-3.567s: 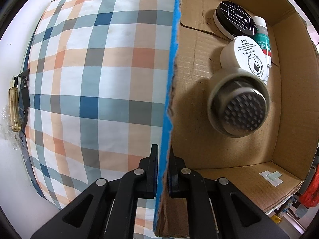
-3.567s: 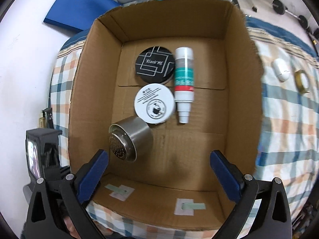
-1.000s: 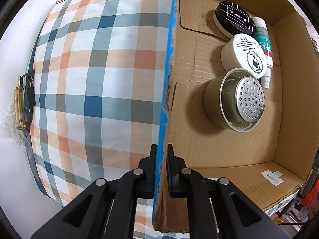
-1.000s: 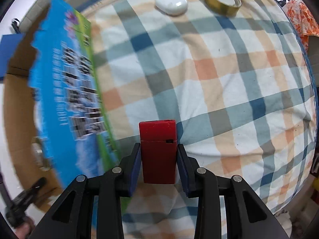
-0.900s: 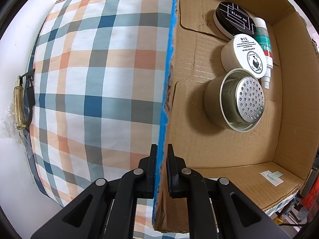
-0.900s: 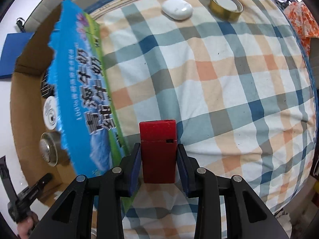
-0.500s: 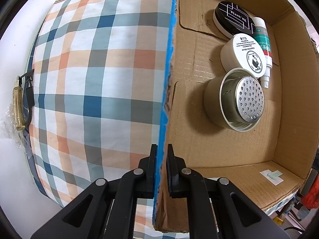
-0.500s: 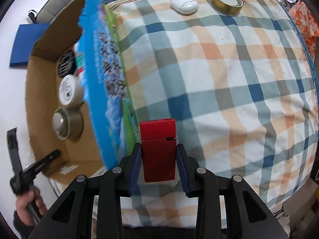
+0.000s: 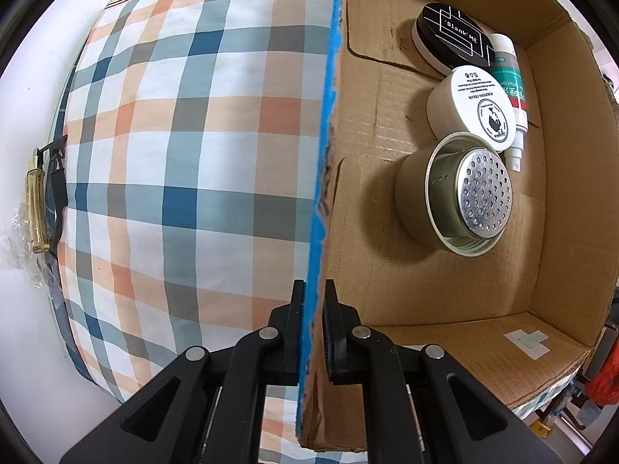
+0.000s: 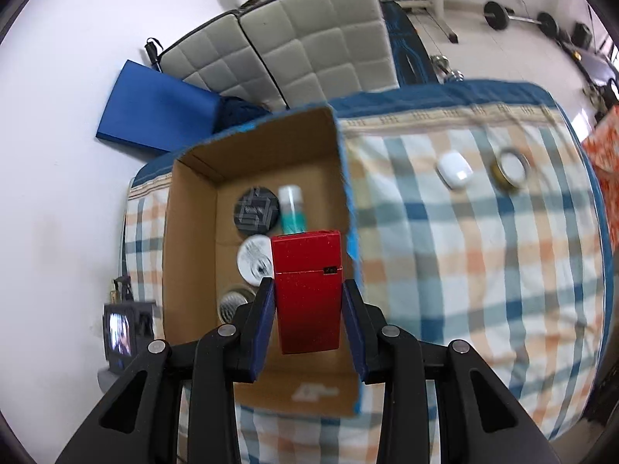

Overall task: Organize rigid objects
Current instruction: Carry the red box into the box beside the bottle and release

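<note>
My left gripper (image 9: 312,301) is shut on the blue-edged side wall of the cardboard box (image 9: 321,178), pointing straight down. Inside the box lie a black round tin (image 9: 452,36), a white jar (image 9: 470,108), a white and green spray bottle (image 9: 512,89) and a perforated metal strainer cup (image 9: 460,193). My right gripper (image 10: 307,309) is shut on a red box (image 10: 307,282), high above the cardboard box (image 10: 193,255). The same black tin (image 10: 255,210), white jar (image 10: 253,261) and spray bottle (image 10: 292,208) show below it.
The box sits on a plaid bedspread (image 10: 483,263). A white case (image 10: 454,172) and a gold tape roll (image 10: 510,168) lie on the bed to the right. A blue mat (image 10: 154,110) and a grey padded headboard (image 10: 301,46) stand beyond.
My right gripper has risen with the red box and swung left, from over the bedspread to above the open cardboard box. The left gripper has kept its hold on the box wall.
</note>
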`<state>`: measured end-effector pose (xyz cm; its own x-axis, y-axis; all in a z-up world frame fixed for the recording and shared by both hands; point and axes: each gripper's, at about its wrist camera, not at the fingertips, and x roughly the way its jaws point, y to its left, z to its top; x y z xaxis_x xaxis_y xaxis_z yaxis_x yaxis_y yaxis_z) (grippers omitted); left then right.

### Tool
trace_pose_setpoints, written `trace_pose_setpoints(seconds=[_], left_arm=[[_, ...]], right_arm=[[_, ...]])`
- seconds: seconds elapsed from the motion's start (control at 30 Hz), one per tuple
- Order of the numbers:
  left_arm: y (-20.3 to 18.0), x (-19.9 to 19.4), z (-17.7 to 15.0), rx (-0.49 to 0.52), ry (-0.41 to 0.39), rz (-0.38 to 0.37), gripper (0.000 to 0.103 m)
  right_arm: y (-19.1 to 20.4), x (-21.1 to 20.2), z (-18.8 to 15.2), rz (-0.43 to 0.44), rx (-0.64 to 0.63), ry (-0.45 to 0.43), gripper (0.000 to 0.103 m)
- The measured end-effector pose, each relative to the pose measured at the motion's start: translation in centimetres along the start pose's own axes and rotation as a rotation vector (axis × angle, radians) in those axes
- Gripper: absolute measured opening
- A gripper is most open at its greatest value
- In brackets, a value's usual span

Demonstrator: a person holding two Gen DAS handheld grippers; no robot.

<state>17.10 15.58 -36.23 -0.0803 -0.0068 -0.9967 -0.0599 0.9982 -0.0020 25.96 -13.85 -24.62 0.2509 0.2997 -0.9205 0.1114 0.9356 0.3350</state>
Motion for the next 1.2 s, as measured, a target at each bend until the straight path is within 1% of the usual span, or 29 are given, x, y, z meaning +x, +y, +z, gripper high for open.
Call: trace_pose_setpoints(seconds=[0.13,0.23,0.47,0.63,0.8,1.2], left_arm=[[0.0,0.0,0.0,-0.003,0.0,0.001,0.006],[0.2,0.0,0.0,-0.007,0.001,-0.002,0.006],[0.3,0.0,0.1,-0.008,0.003,0.001,0.006],[0.3,0.1,0.2,-0.013,0.004,-0.003,0.006],[0.3,0.1,0.2,-0.012,0.006,-0.003,0.006],[0.2,0.1,0.3,-0.009,0.006,0.0,0.005]], right_arm=[[2.3,2.2,2.4,-0.04,-0.049,-0.005,0.037],[3.3,5.4,3.9,-0.064,-0.054,0.038,0.037],[3.6,12.4,6.2,-0.146,-0.053,0.121,0.037],[3.6,15.4,7.4,-0.214,-0.054,0.154,0.037],[3.3,17.0,7.8,-0.262,-0.06,0.171,0.037],[3.3,18.0,8.2,-0.29,-0.06,0.199,0.038]])
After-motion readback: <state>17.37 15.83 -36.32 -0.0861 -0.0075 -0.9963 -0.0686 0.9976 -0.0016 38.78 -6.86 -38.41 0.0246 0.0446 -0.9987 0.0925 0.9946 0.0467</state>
